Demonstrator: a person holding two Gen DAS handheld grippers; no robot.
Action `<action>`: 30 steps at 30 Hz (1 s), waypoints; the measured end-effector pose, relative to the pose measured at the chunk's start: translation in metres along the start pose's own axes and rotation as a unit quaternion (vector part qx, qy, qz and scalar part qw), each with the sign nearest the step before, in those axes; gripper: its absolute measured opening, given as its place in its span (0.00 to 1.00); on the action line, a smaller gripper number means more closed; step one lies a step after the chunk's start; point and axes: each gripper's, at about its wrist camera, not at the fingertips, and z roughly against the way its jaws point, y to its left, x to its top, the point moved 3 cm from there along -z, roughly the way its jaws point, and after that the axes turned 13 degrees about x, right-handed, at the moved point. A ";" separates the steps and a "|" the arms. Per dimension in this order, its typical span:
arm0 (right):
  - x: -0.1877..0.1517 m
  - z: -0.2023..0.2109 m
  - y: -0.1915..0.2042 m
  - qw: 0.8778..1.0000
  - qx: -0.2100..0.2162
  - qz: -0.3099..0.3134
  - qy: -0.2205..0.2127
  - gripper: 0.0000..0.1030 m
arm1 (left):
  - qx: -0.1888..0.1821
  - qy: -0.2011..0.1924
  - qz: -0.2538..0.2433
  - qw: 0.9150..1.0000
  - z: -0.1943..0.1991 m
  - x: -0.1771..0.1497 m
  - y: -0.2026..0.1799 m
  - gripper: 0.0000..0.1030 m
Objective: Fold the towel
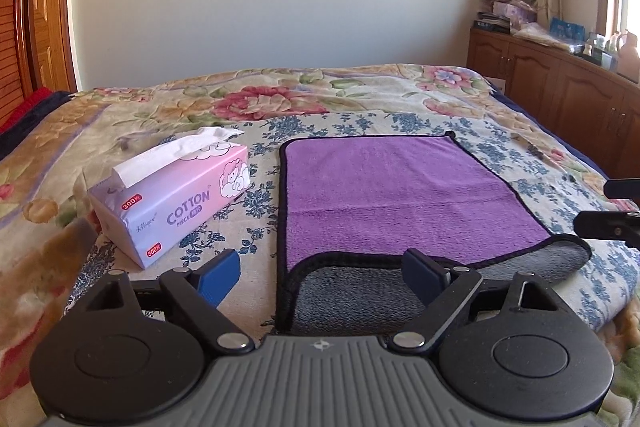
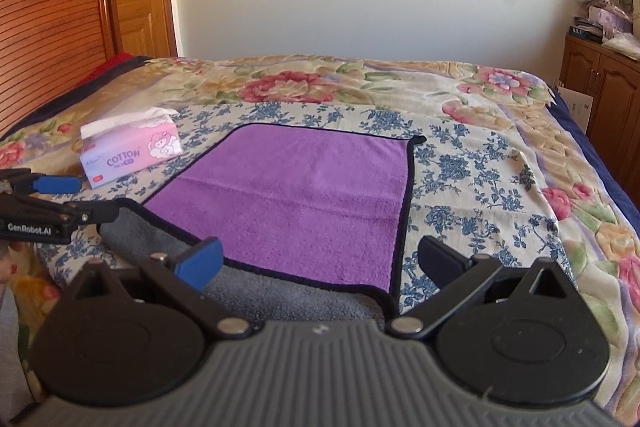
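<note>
A purple towel with black trim lies flat on the bed; its near edge is turned over and shows the grey underside. It also shows in the right wrist view, grey flap nearest. My left gripper is open above the near left corner of the towel, holding nothing. My right gripper is open above the near right corner, holding nothing. The left gripper also shows at the left edge of the right wrist view.
A pink and lilac tissue box stands on the bed left of the towel, also in the right wrist view. The bed has a floral cover. A wooden cabinet with clutter stands to the right.
</note>
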 end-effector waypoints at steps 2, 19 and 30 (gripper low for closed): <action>0.000 -0.003 -0.002 1.000 0.000 -0.001 0.004 1.00 | 0.000 0.003 0.001 1.000 -0.005 0.000 0.001 0.85; -0.013 -0.027 -0.023 0.997 0.009 -0.040 0.063 0.89 | -0.012 0.050 0.006 0.999 -0.033 -0.005 0.007 0.52; -0.024 -0.036 -0.032 0.990 0.036 -0.082 0.108 0.83 | -0.029 0.053 -0.003 0.998 -0.030 -0.008 0.001 0.37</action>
